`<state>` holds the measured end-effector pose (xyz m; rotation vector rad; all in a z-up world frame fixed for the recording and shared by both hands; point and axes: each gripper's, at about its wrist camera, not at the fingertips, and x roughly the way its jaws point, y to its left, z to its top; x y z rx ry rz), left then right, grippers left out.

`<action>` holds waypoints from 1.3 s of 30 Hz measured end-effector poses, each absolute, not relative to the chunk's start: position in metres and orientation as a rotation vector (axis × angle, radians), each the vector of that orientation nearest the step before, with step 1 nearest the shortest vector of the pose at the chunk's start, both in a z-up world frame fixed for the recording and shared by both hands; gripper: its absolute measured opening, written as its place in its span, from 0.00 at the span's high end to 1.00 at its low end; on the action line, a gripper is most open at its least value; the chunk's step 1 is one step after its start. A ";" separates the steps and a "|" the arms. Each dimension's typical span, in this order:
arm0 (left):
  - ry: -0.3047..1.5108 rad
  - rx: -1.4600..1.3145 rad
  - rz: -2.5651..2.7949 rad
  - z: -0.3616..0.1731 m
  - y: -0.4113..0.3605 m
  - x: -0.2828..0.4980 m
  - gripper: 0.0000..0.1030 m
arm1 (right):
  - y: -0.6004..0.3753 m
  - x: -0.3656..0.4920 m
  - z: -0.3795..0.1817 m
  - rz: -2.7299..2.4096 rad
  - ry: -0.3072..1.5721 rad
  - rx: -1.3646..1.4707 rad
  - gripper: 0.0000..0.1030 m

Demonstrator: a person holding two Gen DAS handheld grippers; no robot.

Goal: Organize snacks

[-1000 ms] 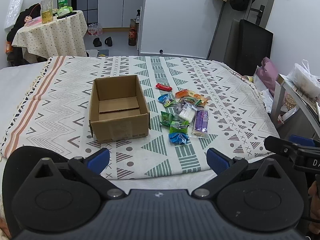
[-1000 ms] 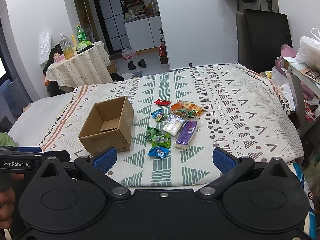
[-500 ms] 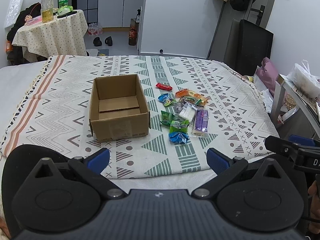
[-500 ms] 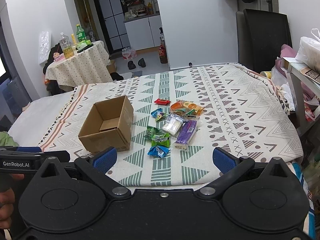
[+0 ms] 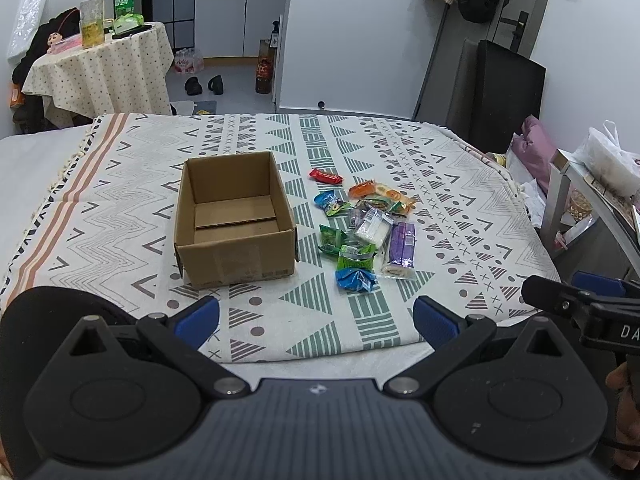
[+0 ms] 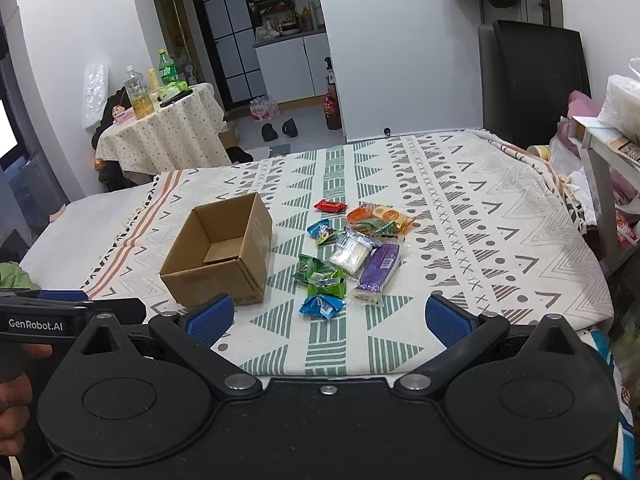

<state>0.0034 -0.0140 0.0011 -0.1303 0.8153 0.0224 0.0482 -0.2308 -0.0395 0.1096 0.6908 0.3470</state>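
An open, empty cardboard box (image 5: 234, 220) (image 6: 218, 254) stands on the patterned cloth (image 5: 120, 208). Just right of it lies a loose pile of several snack packets: a red one (image 5: 326, 177) farthest, a purple bar (image 5: 401, 248) (image 6: 380, 269), a clear white pack (image 5: 372, 230), green packets (image 5: 355, 258) and a blue one (image 5: 355, 280) (image 6: 322, 306) nearest. My left gripper (image 5: 316, 318) hovers open at the near edge, nothing between its blue pads. My right gripper (image 6: 326, 316) is likewise open and empty, short of the blue packet.
A round table (image 5: 100, 68) with bottles stands at the back left. A black chair (image 5: 504, 96) and a cluttered side shelf (image 5: 592, 184) are on the right. Bare patterned cloth stretches left of the box and right of the snacks.
Both views have crept very slightly forward toward the box and snacks. Nothing on the cloth has moved.
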 end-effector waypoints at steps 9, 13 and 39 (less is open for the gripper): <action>0.825 -0.131 0.004 -0.007 -0.015 0.020 0.00 | -0.228 0.059 -0.051 0.353 0.703 0.123 0.00; 0.831 -0.142 -0.007 -0.012 -0.018 0.031 0.00 | -0.233 0.067 -0.056 0.339 0.704 0.145 0.00; 0.911 -0.189 -0.011 -0.066 -0.036 0.107 0.04 | -0.267 0.132 -0.111 0.343 0.789 0.294 0.06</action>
